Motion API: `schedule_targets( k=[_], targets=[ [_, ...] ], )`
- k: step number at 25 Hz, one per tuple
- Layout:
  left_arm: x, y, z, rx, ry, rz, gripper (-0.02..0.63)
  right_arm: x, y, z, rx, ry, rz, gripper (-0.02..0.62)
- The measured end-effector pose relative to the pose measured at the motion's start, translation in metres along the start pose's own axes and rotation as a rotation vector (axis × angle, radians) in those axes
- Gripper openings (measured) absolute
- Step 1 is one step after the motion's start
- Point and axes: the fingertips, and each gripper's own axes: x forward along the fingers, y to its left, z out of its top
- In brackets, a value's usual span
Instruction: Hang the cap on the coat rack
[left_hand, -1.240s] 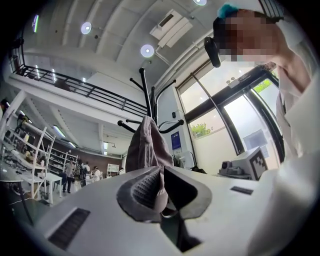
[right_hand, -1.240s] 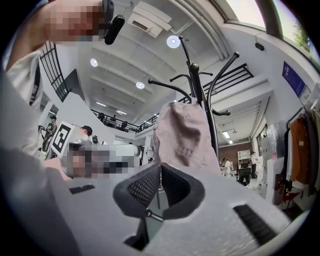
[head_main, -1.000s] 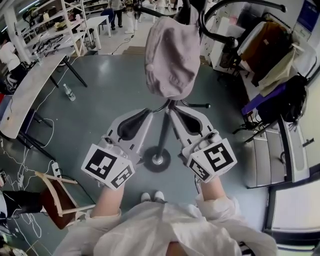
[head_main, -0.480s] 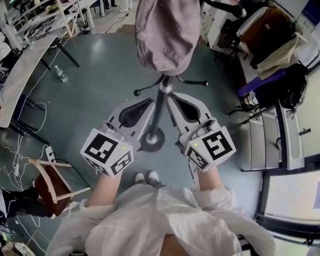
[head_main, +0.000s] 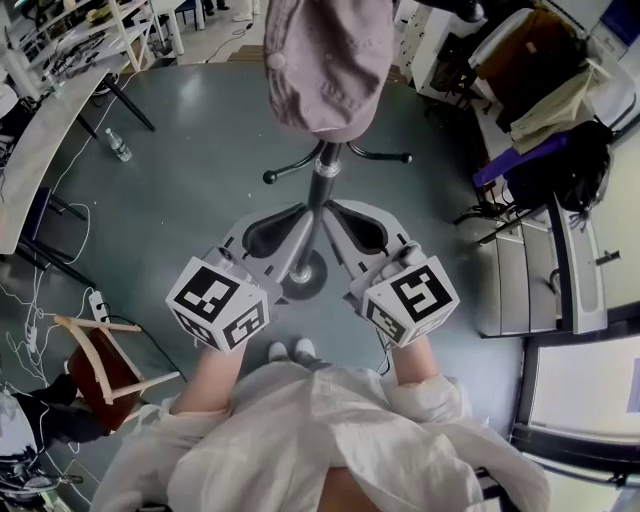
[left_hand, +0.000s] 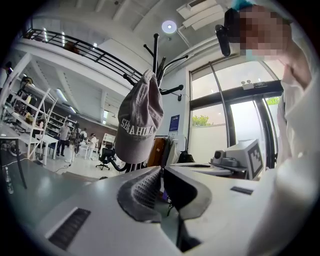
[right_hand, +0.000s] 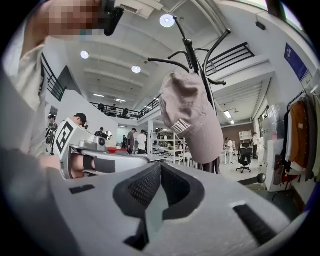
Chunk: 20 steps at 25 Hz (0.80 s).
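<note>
One wide workshop room fills the head view, with a smooth grey-green floor (head_main: 190, 180). A long white table (head_main: 35, 160) runs down the upper left edge. White shelves (left_hand: 30, 117) holding small items stand at the left of the left gripper view. One wooden chair (head_main: 105, 365) sits at the lower left. A row of hanging clothes (head_main: 525, 70) and a black bag (head_main: 580, 180) fills the upper right. A grey cabinet (head_main: 520, 290) stands below them at the right edge.

One bottle (head_main: 118, 146) stands on the floor near the table legs. It is too small to tell what is in it.

One coat rack (head_main: 318, 195) rises at the centre, its round base on the floor between the two tools. One pale grey cap (head_main: 325, 60) hangs on the rack's upper arms at the top centre of the frame, touching neither tool. Two curved hooks lower on the pole stick out bare to either side.

Two tools sit below the cap, one on each side of the pole. The left gripper (head_main: 298, 212) has its jaws pressed together with nothing between them. The right gripper (head_main: 337, 207) is likewise closed tip to tip and empty. Two shoes (head_main: 288, 350) show at the bottom centre, just behind the base.
</note>
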Motion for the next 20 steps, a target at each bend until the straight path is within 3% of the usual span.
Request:
schedule_targets(
  k=[10,20],
  targets=[
    [-0.008,-0.004,0.0,0.004,0.008,0.013,0.029,-0.003,0.014,-0.006,0.0,0.018,0.026,0.003],
    [-0.013,-0.01,-0.008,0.012,0.02,0.008,0.029,-0.007,0.024,-0.015,-0.098,0.089,0.094,0.003]
  ],
)
